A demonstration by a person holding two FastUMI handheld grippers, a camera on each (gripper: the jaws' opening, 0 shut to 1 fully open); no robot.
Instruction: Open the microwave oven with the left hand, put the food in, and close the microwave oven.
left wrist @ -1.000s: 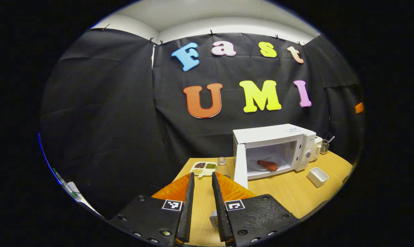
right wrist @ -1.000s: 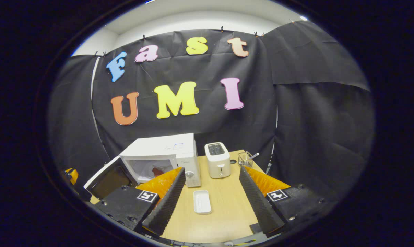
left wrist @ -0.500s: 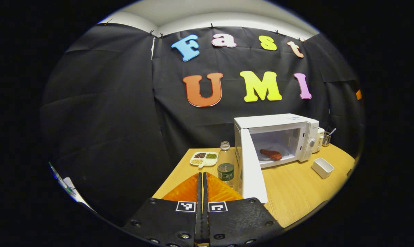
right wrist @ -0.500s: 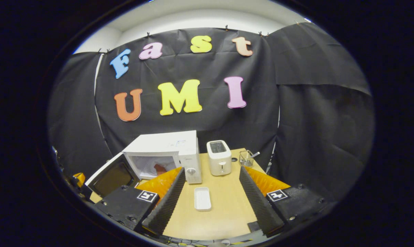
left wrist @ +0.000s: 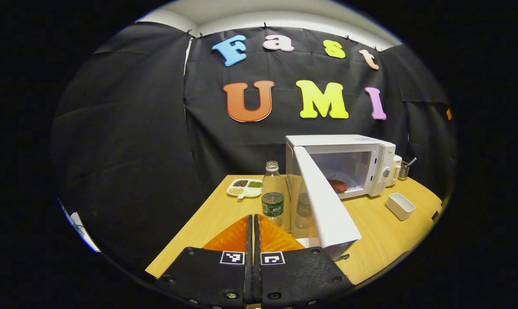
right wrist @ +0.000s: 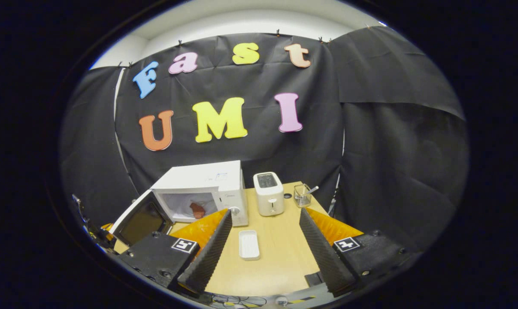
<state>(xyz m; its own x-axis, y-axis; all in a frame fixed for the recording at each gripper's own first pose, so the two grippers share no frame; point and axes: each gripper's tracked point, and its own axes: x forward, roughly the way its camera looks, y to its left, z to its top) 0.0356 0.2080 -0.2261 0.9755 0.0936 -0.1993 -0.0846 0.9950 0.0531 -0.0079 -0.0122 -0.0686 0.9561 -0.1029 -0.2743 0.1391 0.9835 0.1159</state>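
The white microwave (left wrist: pixel 340 150) stands at the back of the wooden table (left wrist: pixel 370 240) with its door (left wrist: pixel 327 210) swung wide open toward me. A reddish piece of food (left wrist: pixel 337 185) lies inside on the turntable. My left gripper (left wrist: pixel 253 218) is shut on nothing, low over the table, just left of the door's outer face and free edge. In the right gripper view the microwave (right wrist: pixel 207 182), its open door (right wrist: pixel 140 219) and the food (right wrist: pixel 196 210) sit to the left. My right gripper (right wrist: pixel 264 212) is open and empty, held back from the table's front.
A clear bottle (left wrist: pixel 272 197) and a divided plate of grains (left wrist: pixel 244 188) stand left of the door. A white toaster (right wrist: pixel 268 199), a wire holder with a utensil (right wrist: pixel 302 197) and a small white tray (right wrist: pixel 249 244) lie right of the microwave.
My left gripper's fingers have closed and it has drawn back to the outer side of the door. The door stays wide open. The right gripper has hardly moved.
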